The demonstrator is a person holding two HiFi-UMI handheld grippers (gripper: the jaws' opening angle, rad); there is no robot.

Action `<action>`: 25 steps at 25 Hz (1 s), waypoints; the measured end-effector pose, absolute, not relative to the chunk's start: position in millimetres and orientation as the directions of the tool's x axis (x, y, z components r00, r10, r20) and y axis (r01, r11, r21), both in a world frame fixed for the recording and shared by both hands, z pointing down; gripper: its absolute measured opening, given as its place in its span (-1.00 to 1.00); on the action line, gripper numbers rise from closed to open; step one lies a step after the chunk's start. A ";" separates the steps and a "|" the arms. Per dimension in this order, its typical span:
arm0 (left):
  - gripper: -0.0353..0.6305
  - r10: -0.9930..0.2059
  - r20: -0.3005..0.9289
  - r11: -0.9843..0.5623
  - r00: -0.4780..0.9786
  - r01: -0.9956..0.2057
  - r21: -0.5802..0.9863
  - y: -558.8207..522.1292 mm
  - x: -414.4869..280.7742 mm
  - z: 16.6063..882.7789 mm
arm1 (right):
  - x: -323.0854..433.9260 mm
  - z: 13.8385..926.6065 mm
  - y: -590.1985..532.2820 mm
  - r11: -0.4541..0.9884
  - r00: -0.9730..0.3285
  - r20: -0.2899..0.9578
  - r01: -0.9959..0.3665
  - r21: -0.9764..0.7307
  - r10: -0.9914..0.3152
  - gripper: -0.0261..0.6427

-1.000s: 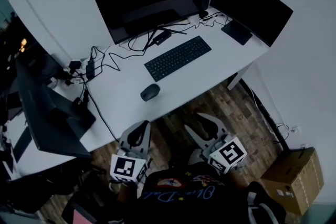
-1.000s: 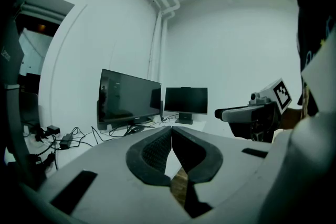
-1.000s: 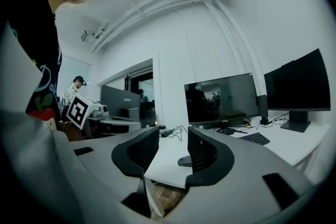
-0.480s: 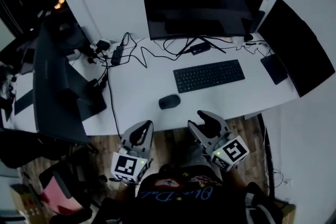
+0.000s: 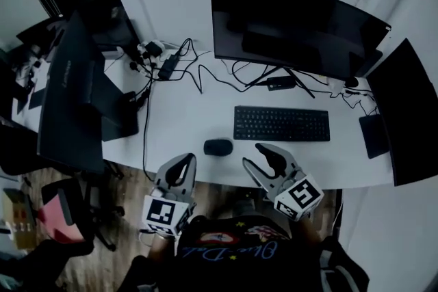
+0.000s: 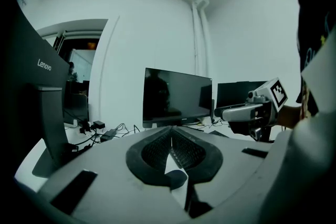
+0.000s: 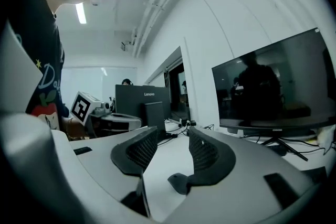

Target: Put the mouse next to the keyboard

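A dark mouse (image 5: 218,146) lies on the white desk (image 5: 178,120) near its front edge, a short way left of the black keyboard (image 5: 281,124). Both grippers hover at the desk's front edge and point at it. My left gripper (image 5: 183,163) is shut and empty, just left of and below the mouse. Its pads meet at the tips in the left gripper view (image 6: 170,128). My right gripper (image 5: 264,156) is open, with its jaws having just been opening and nothing between them. It sits below the keyboard's left end, and the gap shows in the right gripper view (image 7: 172,134).
A wide monitor (image 5: 294,27) stands behind the keyboard, a second monitor (image 5: 410,113) at the right, and a third (image 5: 68,99) at the left end. Cables and a power strip (image 5: 168,65) lie at the back left. A chair (image 5: 61,215) stands on the floor, lower left.
The view has swung so the desk now lies square ahead. Both grippers have turned with it and now sit at the desk edge, either side of the mouse.
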State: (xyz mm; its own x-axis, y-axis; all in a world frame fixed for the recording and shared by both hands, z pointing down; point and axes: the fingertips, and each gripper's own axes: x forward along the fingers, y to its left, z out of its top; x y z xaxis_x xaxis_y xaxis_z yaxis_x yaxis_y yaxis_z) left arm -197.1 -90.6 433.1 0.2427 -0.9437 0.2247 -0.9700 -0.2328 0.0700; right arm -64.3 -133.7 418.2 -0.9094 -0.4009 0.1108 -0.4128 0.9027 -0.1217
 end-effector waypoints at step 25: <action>-0.88 -0.963 0.254 0.112 -0.093 -0.992 0.062 -105.5 -209.2 438.4 | -144.8 578.6 -144.6 0.955 -0.771 0.577 0.293 -0.055 0.270 -0.19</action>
